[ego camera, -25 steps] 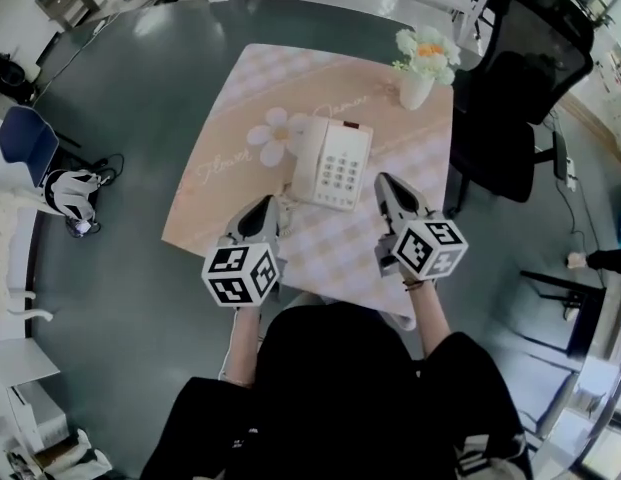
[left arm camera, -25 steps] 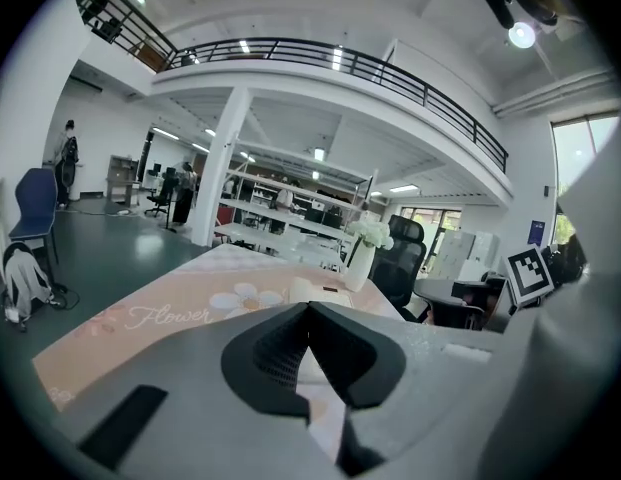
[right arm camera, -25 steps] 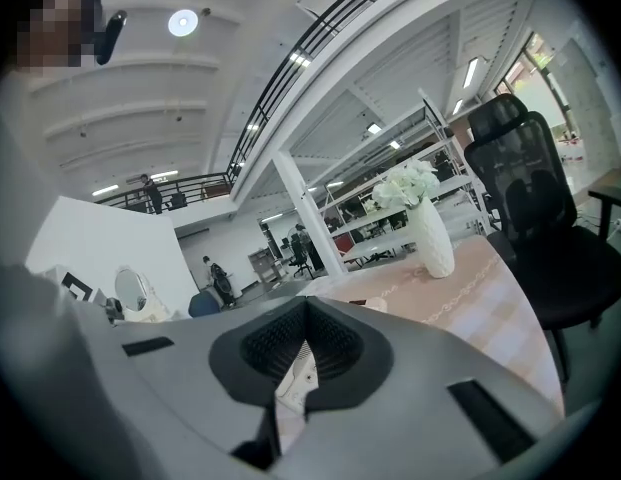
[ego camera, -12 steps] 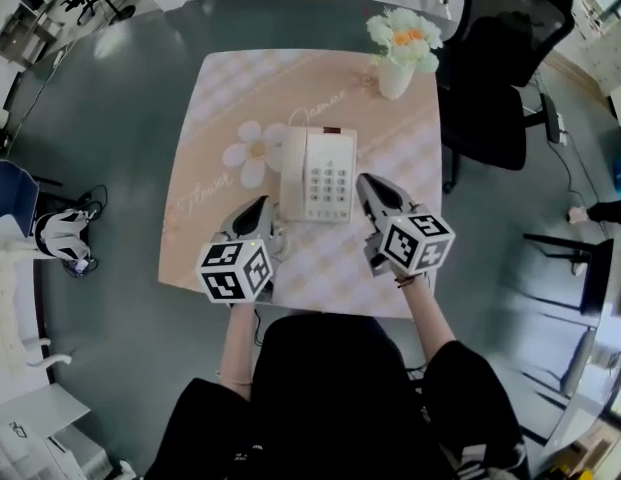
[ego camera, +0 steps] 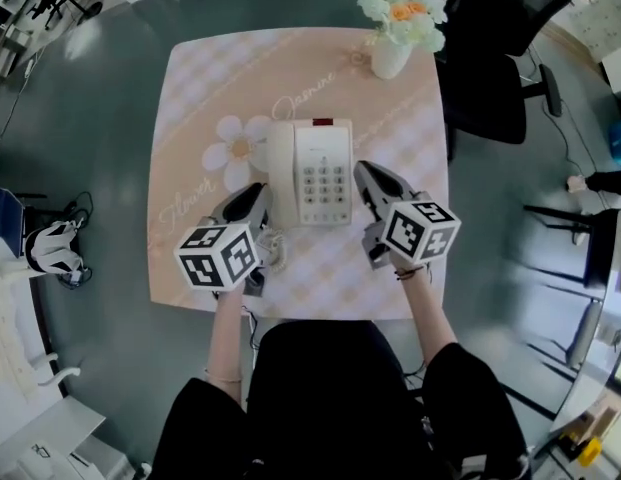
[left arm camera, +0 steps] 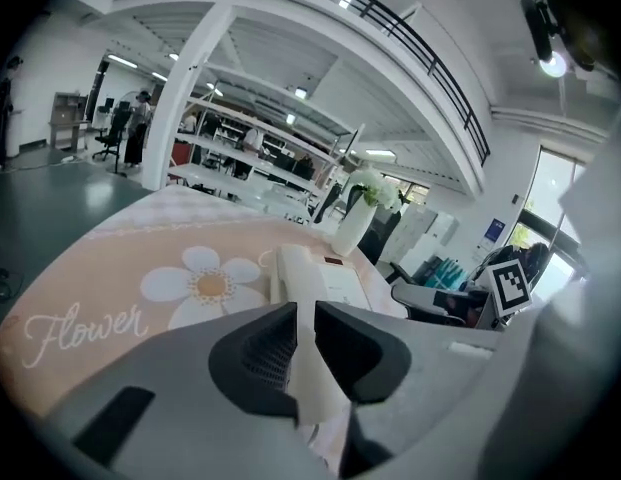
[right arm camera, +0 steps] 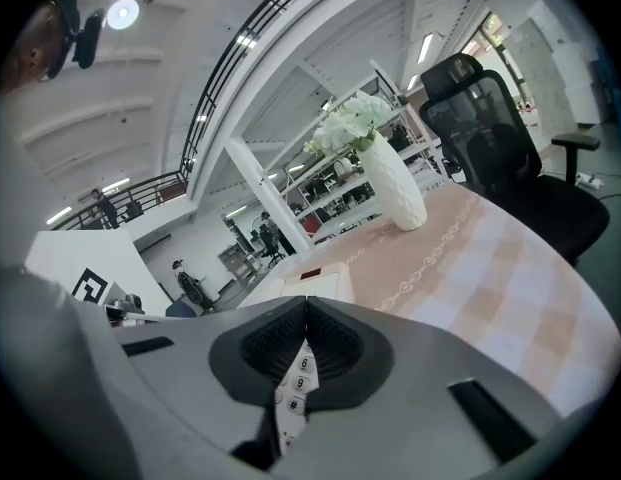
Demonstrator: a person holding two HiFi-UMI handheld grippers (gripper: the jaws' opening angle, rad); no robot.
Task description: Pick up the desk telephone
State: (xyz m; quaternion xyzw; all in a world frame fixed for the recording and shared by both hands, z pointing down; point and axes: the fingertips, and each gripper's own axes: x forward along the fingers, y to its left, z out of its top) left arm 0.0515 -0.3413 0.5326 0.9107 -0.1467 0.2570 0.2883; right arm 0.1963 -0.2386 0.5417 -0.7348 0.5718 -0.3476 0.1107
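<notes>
The cream desk telephone (ego camera: 322, 173) lies mid-table, its handset (ego camera: 281, 168) on the cradle at its left side. My left gripper (ego camera: 252, 198) is low at the phone's near-left corner, close to the handset. Its jaws have just been opening and stand a narrow slit apart with nothing between them. In the left gripper view the left gripper (left arm camera: 305, 313) points at the telephone (left arm camera: 312, 273) ahead. My right gripper (ego camera: 365, 175) is beside the phone's right edge, shut and empty. In the right gripper view the right gripper (right arm camera: 306, 303) has the telephone (right arm camera: 320, 284) just beyond it.
The table wears a peach checked cloth (ego camera: 190, 118) printed with a daisy. A white vase of flowers (ego camera: 395, 30) stands at its far right corner. A black office chair (ego camera: 490, 78) is to the right of the table. The phone's coiled cord (ego camera: 274, 248) lies near the front edge.
Both grippers have moved forward and down to either side of the telephone. The head camera has swung, so the table sits more squarely in view.
</notes>
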